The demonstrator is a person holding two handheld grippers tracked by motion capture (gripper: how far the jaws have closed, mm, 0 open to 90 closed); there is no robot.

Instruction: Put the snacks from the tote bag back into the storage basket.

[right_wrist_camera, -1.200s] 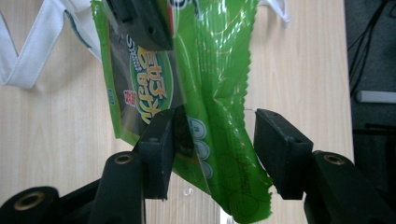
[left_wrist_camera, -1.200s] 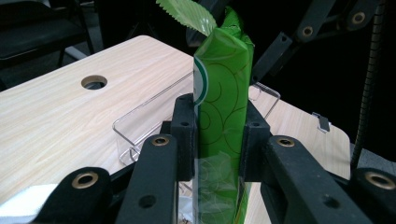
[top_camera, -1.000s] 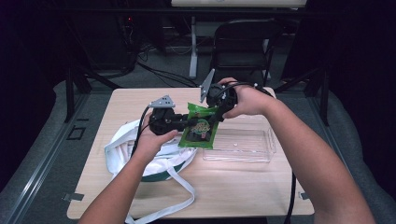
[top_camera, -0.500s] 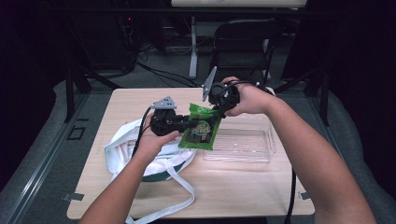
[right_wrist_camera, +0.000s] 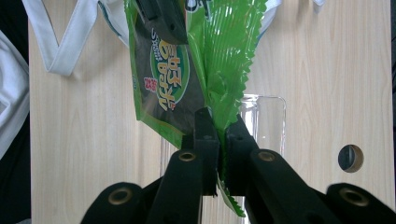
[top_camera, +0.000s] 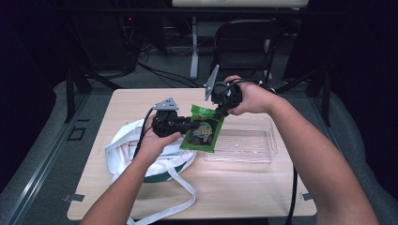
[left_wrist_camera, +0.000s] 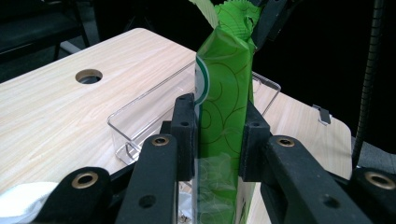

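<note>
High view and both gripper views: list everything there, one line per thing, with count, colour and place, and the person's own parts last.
Snack bag: one, green, held above the table between both grippers.
Bin: one, clear plastic, on the table right of the bag.
Tote bag: one, white with a dark green band, on the table's left under the left forearm.
Table: one, light wood.
Chair: one, black, behind the table.
Left gripper: one, black, jaws shut on the snack bag's middle.
Right gripper: one, black, jaws have just been closing, now clamped on the bag's top seal.
</note>
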